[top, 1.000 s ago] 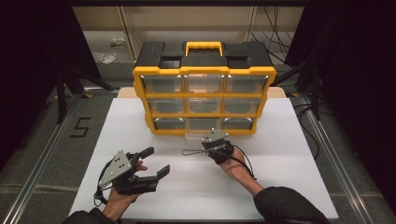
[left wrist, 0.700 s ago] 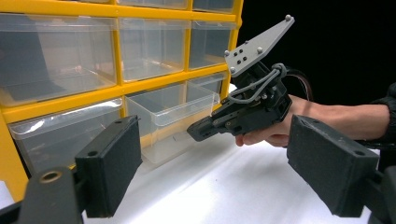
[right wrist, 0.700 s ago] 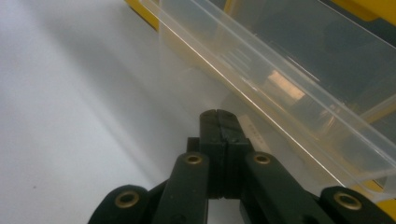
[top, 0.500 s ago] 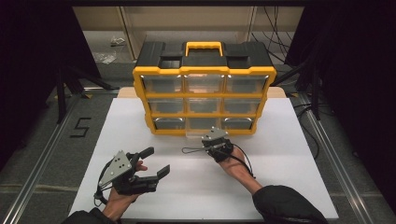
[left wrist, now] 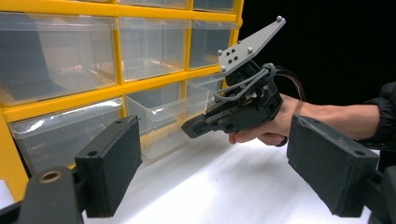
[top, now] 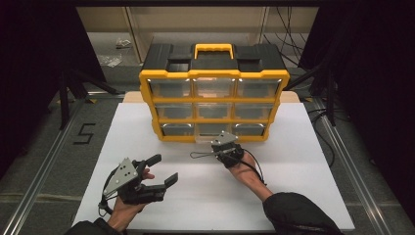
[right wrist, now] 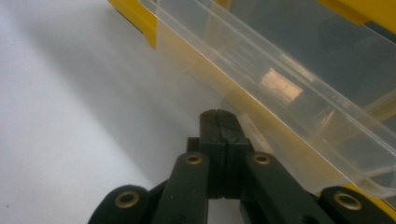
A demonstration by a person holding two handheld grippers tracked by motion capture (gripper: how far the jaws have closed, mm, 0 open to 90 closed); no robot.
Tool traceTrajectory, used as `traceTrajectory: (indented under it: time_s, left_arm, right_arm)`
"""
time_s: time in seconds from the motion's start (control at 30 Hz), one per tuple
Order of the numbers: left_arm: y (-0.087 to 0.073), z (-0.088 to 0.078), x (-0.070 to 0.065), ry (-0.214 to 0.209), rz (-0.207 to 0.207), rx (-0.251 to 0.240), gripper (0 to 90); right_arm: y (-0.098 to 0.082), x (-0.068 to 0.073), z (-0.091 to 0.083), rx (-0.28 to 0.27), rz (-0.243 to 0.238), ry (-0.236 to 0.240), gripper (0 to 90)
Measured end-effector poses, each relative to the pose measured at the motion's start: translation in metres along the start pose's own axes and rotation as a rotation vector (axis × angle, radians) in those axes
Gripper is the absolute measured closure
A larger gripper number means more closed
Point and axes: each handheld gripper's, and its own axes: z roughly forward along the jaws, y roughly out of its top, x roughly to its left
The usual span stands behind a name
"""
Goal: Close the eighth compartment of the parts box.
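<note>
A yellow and black organizer (top: 214,73) with clear drawers stands at the back of the white board (top: 298,166). Its bottom middle drawer (top: 207,134) sticks out a little from the frame. My right gripper (top: 216,145) is shut with nothing between its jaws, its tip right at the lower front of that drawer (left wrist: 161,114). In the right gripper view the closed tips (right wrist: 218,116) sit just under the drawer's clear wall (right wrist: 280,70). My left gripper (top: 164,170) rests low at the front left, open and empty, its pads (left wrist: 109,170) aimed at the organizer.
The organizer's other drawers (left wrist: 56,51) look shut and empty. Bare white board lies between the two hands and to the right. Metal rails (top: 44,166) run beside the board, and shelving stands behind the organizer.
</note>
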Motion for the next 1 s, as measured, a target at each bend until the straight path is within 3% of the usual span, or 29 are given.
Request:
traceTrajectory:
  time_s: [1.0]
  left_arm:
    - [0.0,0.0,0.0,0.001,0.0,-0.001,17.4]
  right_arm:
    - [0.004,-0.012,0.006,-0.011,0.03,-0.021,90.0]
